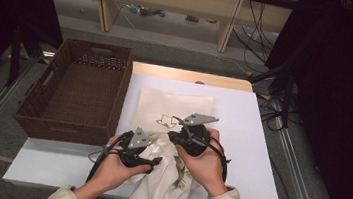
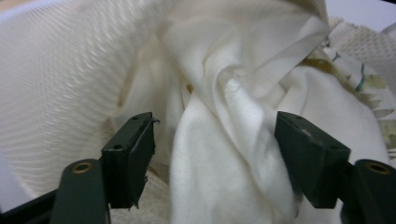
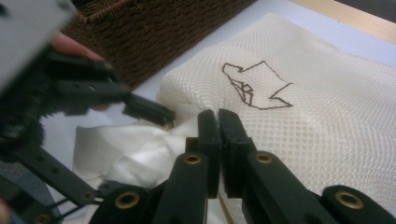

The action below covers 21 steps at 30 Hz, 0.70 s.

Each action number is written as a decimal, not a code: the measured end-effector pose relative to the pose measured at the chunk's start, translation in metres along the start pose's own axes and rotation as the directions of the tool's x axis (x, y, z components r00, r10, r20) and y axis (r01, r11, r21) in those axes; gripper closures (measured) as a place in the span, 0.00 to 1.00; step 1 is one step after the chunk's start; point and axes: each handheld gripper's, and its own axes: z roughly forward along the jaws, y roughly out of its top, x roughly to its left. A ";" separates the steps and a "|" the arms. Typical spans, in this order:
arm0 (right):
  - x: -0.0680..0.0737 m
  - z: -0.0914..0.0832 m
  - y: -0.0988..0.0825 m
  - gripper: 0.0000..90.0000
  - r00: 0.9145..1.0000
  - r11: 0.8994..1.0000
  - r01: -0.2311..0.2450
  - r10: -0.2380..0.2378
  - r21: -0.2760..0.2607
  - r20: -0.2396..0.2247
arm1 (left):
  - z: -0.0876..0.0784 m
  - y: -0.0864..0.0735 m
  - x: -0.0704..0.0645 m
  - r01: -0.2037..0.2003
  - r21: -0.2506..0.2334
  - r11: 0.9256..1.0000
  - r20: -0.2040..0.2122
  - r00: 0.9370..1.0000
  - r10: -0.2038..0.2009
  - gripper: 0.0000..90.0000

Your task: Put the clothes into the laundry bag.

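A white tabletop (image 1: 240, 137) with a strip of bare wood along its far edge stands on a grey floor. Behind it is a pale wooden frame with cables trailing under it, and black curtains hang on both sides.

A brown wicker basket (image 1: 77, 93) sits at the tabletop's far left corner, overhanging the left edge.

Just right of the basket lies a cream mesh bag (image 1: 176, 107), flat, with its long axis running from the far edge toward the near edge. A dark line drawing (image 1: 168, 122) marks the bag near its middle.

At the bag's near end, a white cloth (image 1: 162, 188) bunches up and spills over the near edge of the tabletop, hanging down between the person's forearms.

The left tool (image 1: 149, 162) is low at the near edge, pointing right into the cloth. Its jaws stand spread, with a fold of the cloth (image 2: 224, 140) between them, and the pads are not pressing on it.

The right tool (image 1: 180, 139) sits just above and right of the left tool, pointing left toward the bag's near end. Its jaws are pressed together (image 3: 218, 140); whether any fabric is caught between them I can't tell.
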 end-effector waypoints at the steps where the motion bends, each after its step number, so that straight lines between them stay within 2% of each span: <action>1: 0.000 0.000 0.000 0.99 1.000 1.000 0.001 -0.001 0.000 0.000 | 0.003 -0.001 -0.001 -0.002 0.007 1.000 0.012 1.000 0.002 0.38; 2: 0.000 0.000 0.000 1.00 1.000 1.000 0.000 0.000 0.000 0.000 | 0.005 -0.002 -0.001 -0.020 0.024 1.000 0.007 1.000 0.019 0.42; 3: 0.000 0.000 0.000 0.99 1.000 1.000 0.001 -0.001 0.001 0.001 | 0.008 -0.003 -0.003 -0.018 0.020 1.000 0.022 1.000 0.018 0.45; 4: 0.000 0.000 0.000 0.99 1.000 1.000 0.008 -0.008 0.000 0.002 | 0.009 -0.004 -0.003 -0.038 0.024 0.999 0.019 0.999 0.038 0.49; 5: -0.002 0.001 0.000 0.99 0.999 0.999 0.039 -0.039 -0.010 0.003 | 0.009 -0.003 -0.003 -0.051 0.038 0.998 0.014 0.999 0.050 0.53; 6: -0.001 0.001 0.000 1.00 0.999 0.999 0.033 -0.033 -0.010 0.010 | 0.009 -0.003 -0.004 -0.048 0.037 0.998 0.019 0.999 0.047 0.57; 7: 0.001 0.001 -0.001 0.99 1.000 1.000 0.002 -0.002 -0.001 0.014 | 0.008 -0.002 -0.004 -0.048 0.045 0.998 0.014 0.999 0.048 0.62; 9: 0.002 0.001 0.000 0.99 1.000 1.000 0.006 -0.006 0.004 0.007 | 0.007 0.000 -0.006 -0.044 0.048 0.998 0.010 0.999 0.043 0.71; 14: 0.000 0.001 0.000 0.99 0.999 0.999 0.034 -0.034 -0.005 0.012 | -0.003 0.008 -0.009 -0.006 0.019 1.000 0.028 1.000 0.005 0.79; 15: 0.000 0.001 0.000 0.99 0.999 0.999 0.041 -0.041 -0.010 0.014 | -0.007 0.012 -0.010 -0.011 0.012 1.000 0.033 0.999 0.011 0.80; 16: 0.000 0.000 0.000 0.99 1.000 1.000 0.026 -0.026 -0.002 0.005 | -0.011 0.015 -0.011 -0.002 -0.002 1.000 0.032 0.999 0.002 0.81; 17: 0.000 -0.001 0.000 0.99 0.999 0.999 0.035 -0.035 -0.008 0.009 | -0.014 0.019 -0.012 -0.002 -0.018 1.000 0.036 0.999 0.002 0.82; 18: 0.002 -0.003 0.001 0.99 1.000 1.000 0.006 -0.006 -0.004 0.014 | -0.017 0.023 -0.013 -0.003 -0.026 1.000 0.026 1.000 0.004 0.83; 20: 0.002 -0.005 0.002 1.00 1.000 1.000 0.010 -0.010 -0.016 0.020 | -0.019 0.028 -0.011 -0.012 -0.031 0.999 0.031 0.999 0.013 0.85; 21: 0.003 -0.006 0.002 1.00 1.000 1.000 0.011 -0.011 -0.018 0.022 | -0.018 0.029 -0.011 -0.011 -0.038 0.999 0.016 1.000 0.012 0.86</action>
